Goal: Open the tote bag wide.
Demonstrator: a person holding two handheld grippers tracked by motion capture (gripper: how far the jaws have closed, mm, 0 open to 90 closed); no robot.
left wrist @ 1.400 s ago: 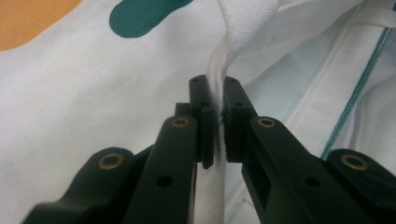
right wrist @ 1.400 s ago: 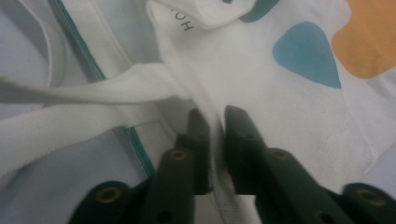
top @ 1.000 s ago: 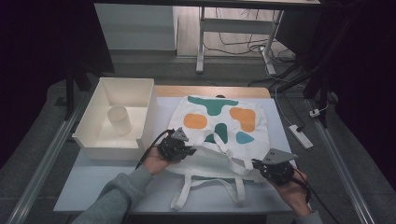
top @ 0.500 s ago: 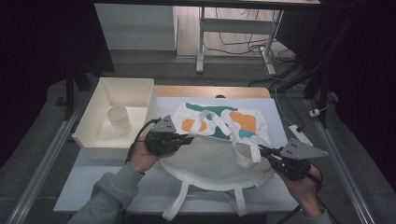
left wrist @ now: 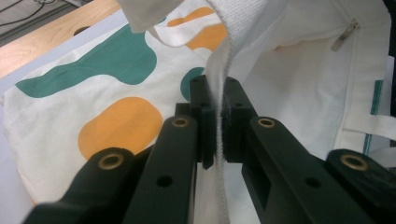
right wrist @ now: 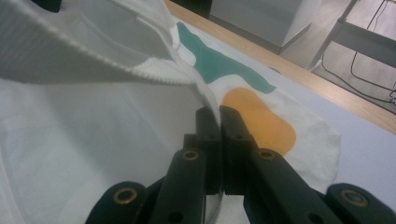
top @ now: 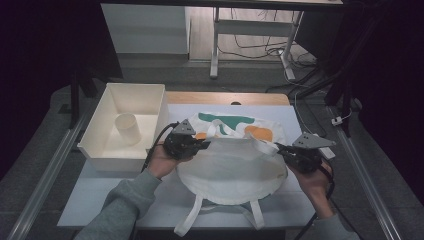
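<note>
White bin [top: 102,150], table's left edge, a pale cup [top: 126,128] standing inside it. Everything else placed off this bin.

Just right of the bin: left gripper [top: 200,145], jaws clenched on the tote bag's [top: 232,167] fabric edge; in the left gripper view [left wrist: 215,126] a white webbing strip runs straight up between the closed jaws. Bag lies right of the bin, well apart from its wall, spread on the table's pale mat [top: 120,195].

Bag mid-fold: near half lifted and doubled toward the far side, plain white lining up, printed teal and orange face showing beyond the fold. Two handles [top: 192,222] trail off the near edge, toward the person.

Farthest from the bin: right gripper [top: 280,149], jaws likewise clamped on the bag's rim [right wrist: 212,119].

Key relation: held edge spans gripper to gripper, its long axis crosswise, parallel to the table's near edge. Both hands equally near it. Judged next move carries that edge away from the person, evenly.
</note>
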